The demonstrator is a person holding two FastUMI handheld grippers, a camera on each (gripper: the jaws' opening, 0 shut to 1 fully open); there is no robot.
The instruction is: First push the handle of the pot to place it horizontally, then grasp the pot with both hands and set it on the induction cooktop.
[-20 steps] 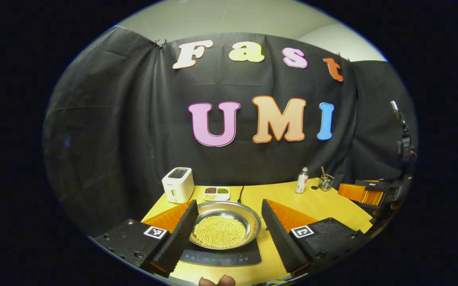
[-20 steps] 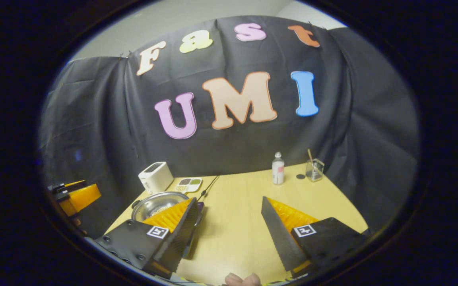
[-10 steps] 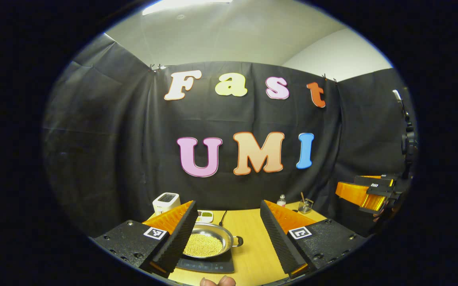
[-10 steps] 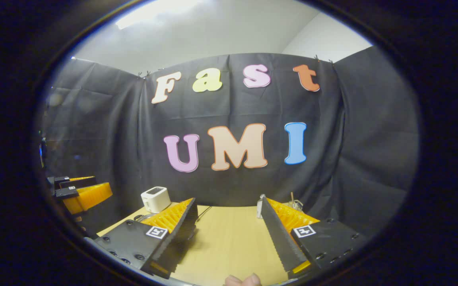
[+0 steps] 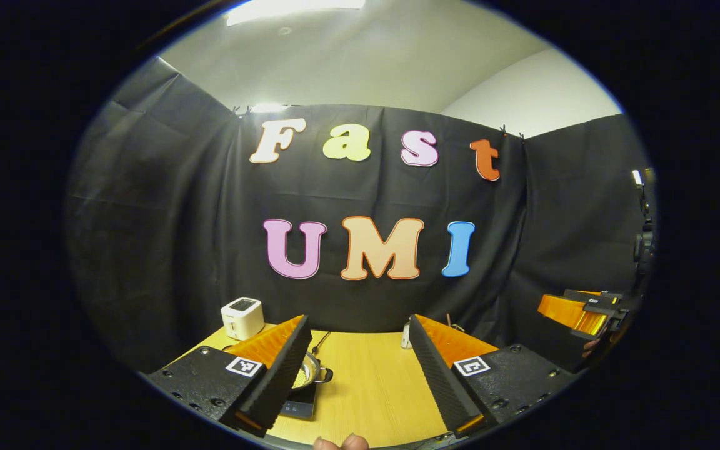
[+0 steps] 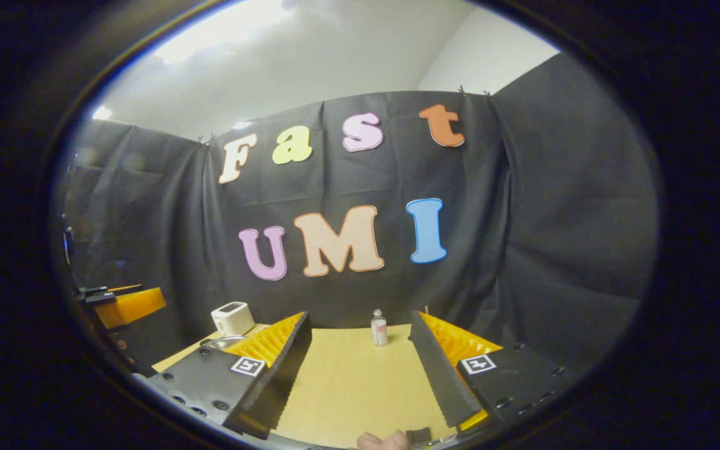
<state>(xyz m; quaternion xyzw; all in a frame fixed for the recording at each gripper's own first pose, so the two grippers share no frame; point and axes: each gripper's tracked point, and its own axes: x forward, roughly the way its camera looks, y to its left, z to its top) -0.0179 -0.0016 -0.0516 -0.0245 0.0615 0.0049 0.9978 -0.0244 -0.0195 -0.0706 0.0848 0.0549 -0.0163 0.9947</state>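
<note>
Your shiny round steel pot (image 5: 307, 375) sits on the flat black induction cooktop (image 5: 291, 408) near the left end of the pale wooden bench (image 5: 366, 387). In the left gripper view it is mostly hidden behind that tool's own left finger; you can see a sliver of its rim, some pale yellow grains inside, and one small dark side handle (image 5: 325, 375) pointing right. In the right gripper view only a bit of its rim (image 6: 222, 342) peeks past the finger.

Your left tool (image 5: 357, 369) is spread wide and holds nothing, raised over the bench with bare wood between its fingers. Your right tool (image 6: 360, 369) is likewise wide and empty, and it also shows at the far right of the left gripper view (image 5: 579, 310).

Behind the pot stands a white boxy toaster (image 5: 242, 317). Farther right, near the back edge, stands a small clear bottle with a pale cap (image 6: 379, 327).
</note>
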